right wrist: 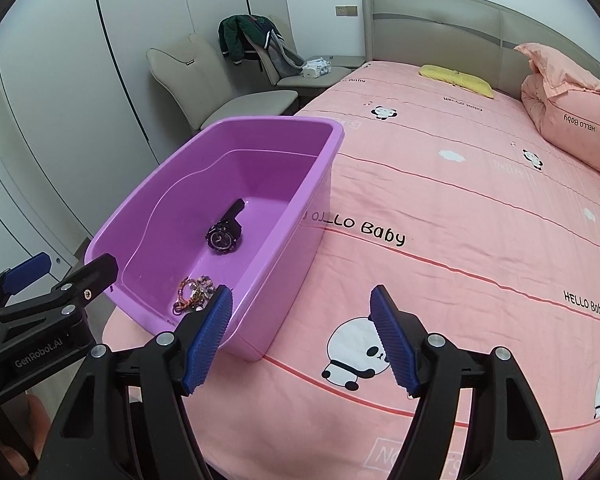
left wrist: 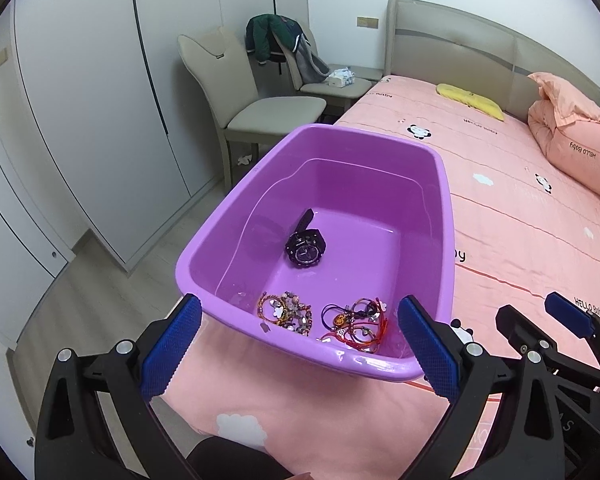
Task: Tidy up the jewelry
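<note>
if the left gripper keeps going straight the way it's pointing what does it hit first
Probably the near rim of the purple basin, then the bracelets lying just inside it. The left gripper is open and empty; depth is hard to judge.

Wide bed (right wrist: 440,208) under a pink quilted cover printed with pandas, white clouds and "HELLO Baby" lettering, backed by a beige padded headboard (right wrist: 432,16). Near corner: rectangular purple plastic tub (left wrist: 446,216), set directly on the cover beside the bed's edge. Head end, by the headboard: flat yellow cushion (left wrist: 470,101). Far corner at the head: bulky folded pink duvet (left wrist: 572,140) with the same lettering, well apart from the tub. Remaining cover smooth, lightly creased.
</note>
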`<state>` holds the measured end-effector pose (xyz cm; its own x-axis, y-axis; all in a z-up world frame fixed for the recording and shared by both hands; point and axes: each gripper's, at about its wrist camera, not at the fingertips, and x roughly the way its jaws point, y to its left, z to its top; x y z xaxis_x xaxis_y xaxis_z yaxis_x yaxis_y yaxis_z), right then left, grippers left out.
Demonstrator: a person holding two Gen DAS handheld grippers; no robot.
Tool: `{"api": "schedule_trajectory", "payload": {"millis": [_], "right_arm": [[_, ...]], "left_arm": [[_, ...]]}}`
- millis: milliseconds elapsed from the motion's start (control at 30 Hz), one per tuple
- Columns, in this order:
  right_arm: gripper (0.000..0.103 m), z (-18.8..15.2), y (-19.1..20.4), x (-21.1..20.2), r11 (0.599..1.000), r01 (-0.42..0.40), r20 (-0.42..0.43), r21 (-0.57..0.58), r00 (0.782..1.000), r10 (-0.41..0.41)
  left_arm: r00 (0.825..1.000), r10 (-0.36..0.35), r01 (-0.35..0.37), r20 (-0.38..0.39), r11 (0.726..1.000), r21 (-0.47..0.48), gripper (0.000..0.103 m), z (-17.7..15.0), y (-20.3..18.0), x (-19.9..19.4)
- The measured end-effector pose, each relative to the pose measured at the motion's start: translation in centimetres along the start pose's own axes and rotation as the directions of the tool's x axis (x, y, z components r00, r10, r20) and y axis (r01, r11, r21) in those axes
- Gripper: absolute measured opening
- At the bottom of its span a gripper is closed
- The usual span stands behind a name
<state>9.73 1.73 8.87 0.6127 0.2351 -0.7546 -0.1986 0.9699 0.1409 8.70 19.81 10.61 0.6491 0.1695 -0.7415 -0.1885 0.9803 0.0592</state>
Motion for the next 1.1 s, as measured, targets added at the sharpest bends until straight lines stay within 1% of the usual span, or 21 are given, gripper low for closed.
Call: {"api": "schedule_trajectory", "payload": {"millis": [367,1100], "right_arm": [[0.068,-0.5,-0.2,-0.9,1.0,-0.001,0.001,0.007,1.0,0.001],[0.068,-0.8,-0.2,-1.1,1.0,-0.002,-0.001,0.005,1.0,0.002]], "left_arm": [[1.0,-0.001,0.001,-0.006,1.0,0.011,0.097,-0.5,-0.4,-0.2],[1.0,0.013,-0.013,-0.005,1.0,0.003,0.097,-0.8,-0.2,-0.1]]}}
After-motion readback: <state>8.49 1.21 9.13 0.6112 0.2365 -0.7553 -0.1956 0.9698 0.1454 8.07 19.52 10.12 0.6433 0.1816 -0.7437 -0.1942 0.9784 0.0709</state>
